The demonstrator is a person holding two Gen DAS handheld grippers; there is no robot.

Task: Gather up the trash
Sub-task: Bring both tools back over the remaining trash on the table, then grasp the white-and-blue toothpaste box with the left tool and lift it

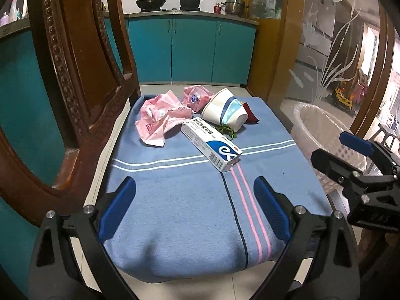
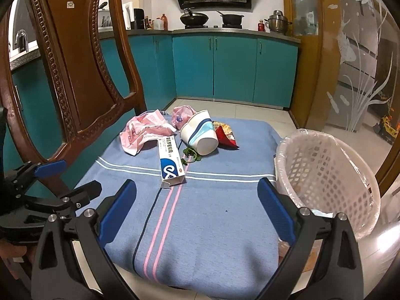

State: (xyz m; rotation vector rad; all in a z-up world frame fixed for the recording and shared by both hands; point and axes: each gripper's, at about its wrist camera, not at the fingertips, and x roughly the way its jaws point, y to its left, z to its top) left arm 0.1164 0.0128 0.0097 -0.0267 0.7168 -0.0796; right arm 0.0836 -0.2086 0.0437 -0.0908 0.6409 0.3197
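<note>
Trash lies on the blue-cloth chair seat [image 1: 175, 200] [image 2: 212, 212]: a white-and-blue ointment box [image 1: 211, 146] [image 2: 170, 160], a tipped paper cup [image 1: 225, 111] [image 2: 200, 133], crumpled pink plastic bags [image 1: 160, 115] [image 2: 145, 130], a red snack wrapper [image 2: 226, 135] [image 1: 250, 115] and a green sprig [image 2: 191, 153] [image 1: 226, 130]. My left gripper [image 1: 195, 202] is open over the near seat, empty. My right gripper [image 2: 197, 205] is open too, short of the box, holding nothing. A pink lattice waste basket [image 2: 325, 175] [image 1: 325, 135] with a clear liner stands right of the seat.
The carved wooden chair back [image 1: 75, 75] [image 2: 75, 62] rises at the left. Teal kitchen cabinets [image 1: 190, 50] [image 2: 225, 67] and a stove with pots are behind. A frosted glass door [image 2: 362, 62] stands on the right. Pale tile floor [image 2: 250, 110] surrounds the chair.
</note>
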